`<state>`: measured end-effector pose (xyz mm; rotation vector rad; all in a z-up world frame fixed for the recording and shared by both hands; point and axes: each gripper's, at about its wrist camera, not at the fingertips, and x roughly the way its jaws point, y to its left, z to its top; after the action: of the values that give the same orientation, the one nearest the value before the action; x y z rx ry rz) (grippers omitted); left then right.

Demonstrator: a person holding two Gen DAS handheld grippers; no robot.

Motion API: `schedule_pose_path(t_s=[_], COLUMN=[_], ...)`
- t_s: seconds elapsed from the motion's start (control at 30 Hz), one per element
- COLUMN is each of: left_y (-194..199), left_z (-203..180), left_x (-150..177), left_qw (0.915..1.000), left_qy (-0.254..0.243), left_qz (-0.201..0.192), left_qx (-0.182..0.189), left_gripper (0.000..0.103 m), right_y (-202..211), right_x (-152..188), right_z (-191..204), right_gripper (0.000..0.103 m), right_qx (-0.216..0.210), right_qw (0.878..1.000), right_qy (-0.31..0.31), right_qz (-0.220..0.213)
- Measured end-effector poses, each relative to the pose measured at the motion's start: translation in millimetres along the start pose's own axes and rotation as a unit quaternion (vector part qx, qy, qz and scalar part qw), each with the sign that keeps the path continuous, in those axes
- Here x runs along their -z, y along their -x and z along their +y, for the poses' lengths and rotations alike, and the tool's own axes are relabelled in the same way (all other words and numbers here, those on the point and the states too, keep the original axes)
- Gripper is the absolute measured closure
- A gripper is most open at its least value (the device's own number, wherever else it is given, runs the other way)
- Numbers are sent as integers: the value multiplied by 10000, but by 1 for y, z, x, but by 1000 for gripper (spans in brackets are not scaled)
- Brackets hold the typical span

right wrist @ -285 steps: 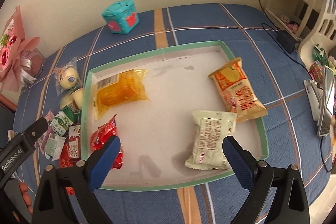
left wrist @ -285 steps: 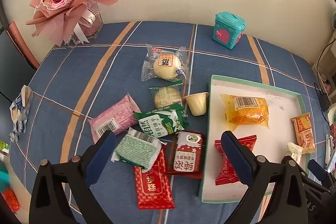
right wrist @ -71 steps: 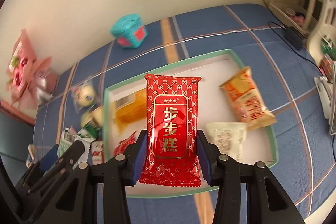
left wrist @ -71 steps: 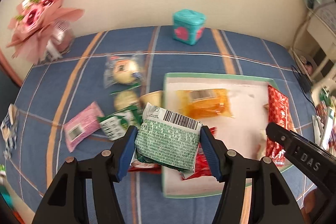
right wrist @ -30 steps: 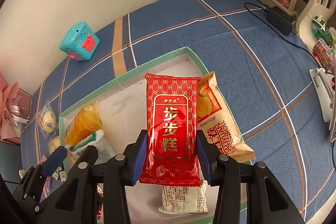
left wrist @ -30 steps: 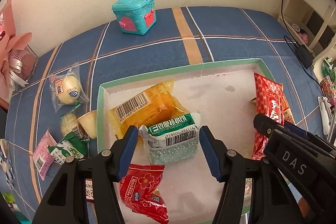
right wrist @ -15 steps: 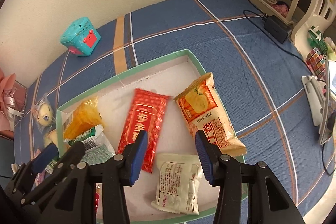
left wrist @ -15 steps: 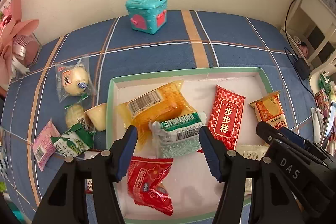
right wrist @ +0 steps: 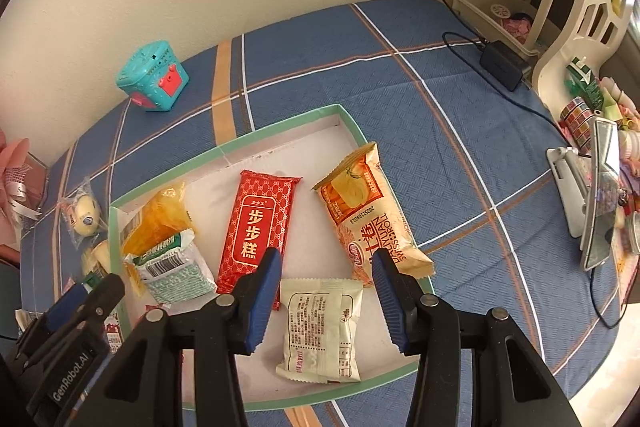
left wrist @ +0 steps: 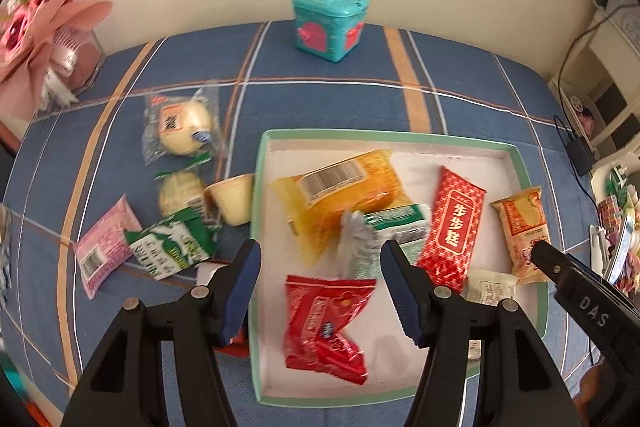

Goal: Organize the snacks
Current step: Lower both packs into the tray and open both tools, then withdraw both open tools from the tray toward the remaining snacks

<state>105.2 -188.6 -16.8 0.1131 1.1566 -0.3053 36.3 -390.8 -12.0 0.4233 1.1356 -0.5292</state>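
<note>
1. Six snacks lie in my white tray with the green rim (right wrist: 224, 149), red long packet (right wrist: 258, 223) in the middle.
2. At nine o'clock, pink packet (left wrist: 105, 245), green packet (left wrist: 172, 249) and buns wait.
3. My left tool (left wrist: 320, 263) and right tool (right wrist: 326, 269) are apart, holding nothing.

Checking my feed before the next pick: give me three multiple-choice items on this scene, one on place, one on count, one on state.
1. Where does the teal toy box stand?
A in the tray
B on the cloth beyond the tray
C between the jaws

2. How many snack packets lie in the green-rimmed tray?
A three
B four
C six

3. How do the right gripper jaws stand?
A open, empty
B shut on the red cake bar
C shut on the white packet

Key: B, it sits near the wall; C, six packets show inside; A, nothing is pressed between them.
</note>
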Motion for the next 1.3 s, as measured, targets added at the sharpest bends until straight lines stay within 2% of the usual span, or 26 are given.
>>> schedule_pose_path(t_s=[0.5, 0.6, 0.67, 0.8, 0.83, 0.9, 1.13, 1.2, 1.3], left_y=[5, 5, 6, 6, 5, 3, 0, -1, 0], left_z=[36, 39, 42, 45, 46, 46, 48, 49, 50], left_x=[12, 13, 13, 12, 12, 12, 12, 12, 12], left_qw=[9989, 9986, 9985, 9983, 9983, 9984, 9988, 9987, 9988], left_qy=[452, 490, 522, 550, 546, 528, 455, 451, 431], left_qz=[107, 134, 129, 135, 156, 182, 161, 139, 68], left_qx=[111, 121, 107, 123, 107, 60, -131, -181, -220], left_gripper=[39, 36, 35, 34, 33, 23, 22, 12, 11], right_y=[15, 17, 16, 12, 11, 10, 7, 6, 6], right_x=[17, 18, 18, 18, 18, 18, 18, 18, 19], right_z=[10, 11, 11, 12, 12, 12, 15, 16, 18], right_gripper=[52, 51, 42, 39, 35, 29, 16, 14, 9], right_qx=[158, 185, 166, 225, 246, 272, 330, 346, 366], right_qw=[9996, 9995, 9995, 9994, 9994, 9993, 9990, 9988, 9987], right_qy=[254, 270, 248, 248, 239, 247, 315, 340, 363], right_qz=[-16, -47, -39, 22, 33, 38, 34, 37, 22])
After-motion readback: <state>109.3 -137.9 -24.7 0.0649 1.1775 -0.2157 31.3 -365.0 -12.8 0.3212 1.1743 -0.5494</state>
